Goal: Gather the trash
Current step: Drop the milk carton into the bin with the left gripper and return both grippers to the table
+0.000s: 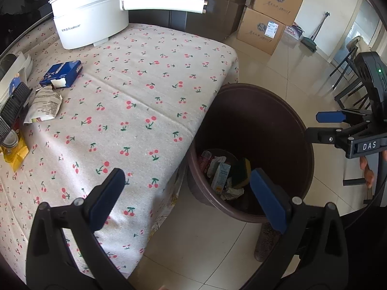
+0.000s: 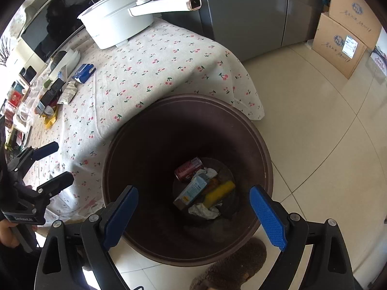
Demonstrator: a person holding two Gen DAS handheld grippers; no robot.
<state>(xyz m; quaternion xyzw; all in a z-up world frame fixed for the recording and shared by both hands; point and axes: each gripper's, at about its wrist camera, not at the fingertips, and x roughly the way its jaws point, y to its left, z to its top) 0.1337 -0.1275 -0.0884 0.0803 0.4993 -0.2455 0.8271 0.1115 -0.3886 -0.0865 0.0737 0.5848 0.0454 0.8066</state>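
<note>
A dark brown trash bin (image 2: 262, 169) stands on the floor against the table's edge; it also shows in the left wrist view (image 1: 300, 130). Inside lie a red can (image 2: 187, 169), a carton (image 2: 192, 189), a yellow-green sponge (image 2: 219, 192) and crumpled paper (image 2: 203, 211). My right gripper (image 2: 193, 213) is open and empty above the bin. My left gripper (image 1: 191, 194) is open and empty over the table's edge beside the bin. A crumpled printed wrapper (image 1: 44, 105) and a yellow wrapper (image 1: 15, 154) lie on the table at the left.
The table has a cherry-print cloth (image 1: 145, 91). A white electric pot (image 1: 89, 17) with a long handle stands at the back, a blue tissue pack (image 1: 61, 72) at the left. Cardboard boxes (image 1: 271, 17) and chairs (image 1: 350, 77) stand on the tiled floor.
</note>
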